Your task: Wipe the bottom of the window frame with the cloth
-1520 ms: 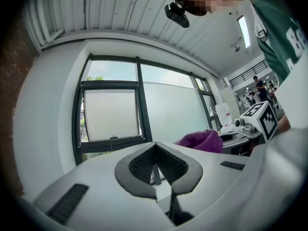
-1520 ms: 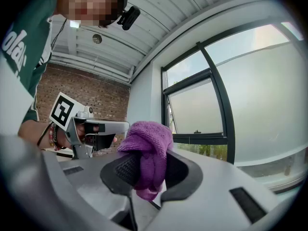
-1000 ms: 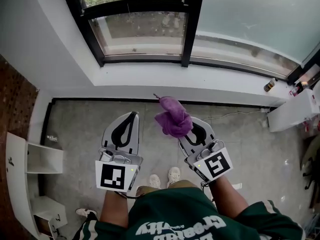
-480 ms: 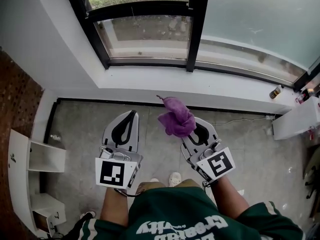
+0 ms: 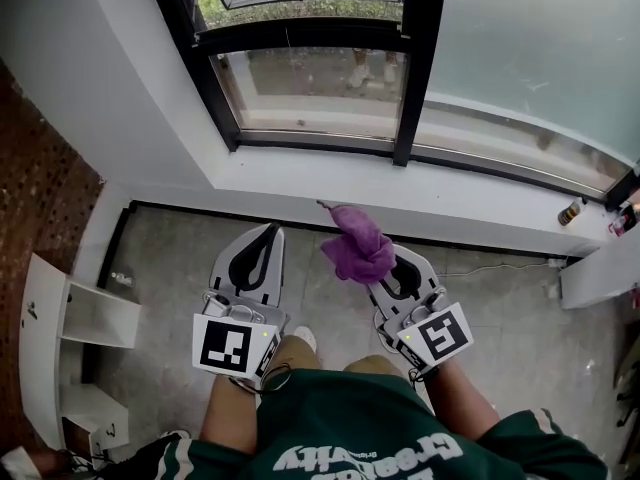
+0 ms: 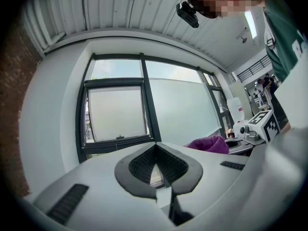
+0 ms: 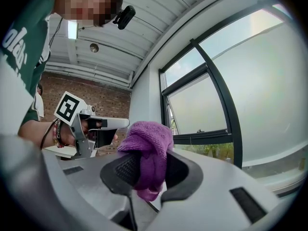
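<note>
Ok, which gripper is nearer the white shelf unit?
Left. The left gripper hangs just right of the white shelf unit; the right gripper, shut on the purple cloth, is farther right.

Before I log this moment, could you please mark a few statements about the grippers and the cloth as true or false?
1. The right gripper is shut on the purple fleecy cloth. True.
2. The left gripper holds a second cloth. False: its jaws are together with nothing between them.
3. The purple fleecy cloth is pressed on the bottom of the black window frame. False: it is held apart from the frame, on the person's side of the white sill.
4. A white open shelf unit stands on the floor at the person's left. True.
</note>
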Demonstrator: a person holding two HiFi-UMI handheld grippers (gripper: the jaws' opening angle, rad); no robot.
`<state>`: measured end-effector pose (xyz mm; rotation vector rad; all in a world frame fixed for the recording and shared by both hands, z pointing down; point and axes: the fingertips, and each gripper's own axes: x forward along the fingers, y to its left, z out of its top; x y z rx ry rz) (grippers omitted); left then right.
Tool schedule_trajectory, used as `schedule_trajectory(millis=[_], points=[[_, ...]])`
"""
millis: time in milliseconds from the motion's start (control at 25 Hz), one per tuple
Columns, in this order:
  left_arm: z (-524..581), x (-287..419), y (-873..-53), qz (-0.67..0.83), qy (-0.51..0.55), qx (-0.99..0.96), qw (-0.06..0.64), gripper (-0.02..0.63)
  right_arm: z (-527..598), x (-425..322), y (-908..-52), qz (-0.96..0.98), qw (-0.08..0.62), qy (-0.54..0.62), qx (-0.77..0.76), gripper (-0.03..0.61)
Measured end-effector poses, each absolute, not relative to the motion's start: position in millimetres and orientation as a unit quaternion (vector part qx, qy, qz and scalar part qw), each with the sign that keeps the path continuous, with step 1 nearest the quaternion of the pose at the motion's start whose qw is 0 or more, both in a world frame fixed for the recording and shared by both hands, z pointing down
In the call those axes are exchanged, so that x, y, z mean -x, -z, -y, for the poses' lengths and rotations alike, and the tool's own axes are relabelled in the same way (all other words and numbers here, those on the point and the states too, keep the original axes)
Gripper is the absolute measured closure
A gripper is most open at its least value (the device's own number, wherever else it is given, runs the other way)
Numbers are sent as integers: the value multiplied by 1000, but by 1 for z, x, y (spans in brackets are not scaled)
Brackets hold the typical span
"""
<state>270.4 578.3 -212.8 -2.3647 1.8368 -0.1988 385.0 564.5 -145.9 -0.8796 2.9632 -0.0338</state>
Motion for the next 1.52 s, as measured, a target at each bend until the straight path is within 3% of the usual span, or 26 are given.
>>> schedule_trajectory(millis=[360, 520, 960, 1520], points=[[-486, -203, 174, -595, 59, 798, 79, 604, -477, -321, 107, -952, 45, 8, 301, 469], [-406, -137, 166, -587, 58, 803, 88, 604, -406, -258, 93, -947, 31, 15, 320, 469], [-165, 42, 218, -515, 74, 845, 121, 604, -176, -65, 157, -919, 41, 9, 391, 469], [-62, 107, 208, -480, 46, 873, 75, 604, -81, -7, 155, -896, 19, 27, 443, 469]])
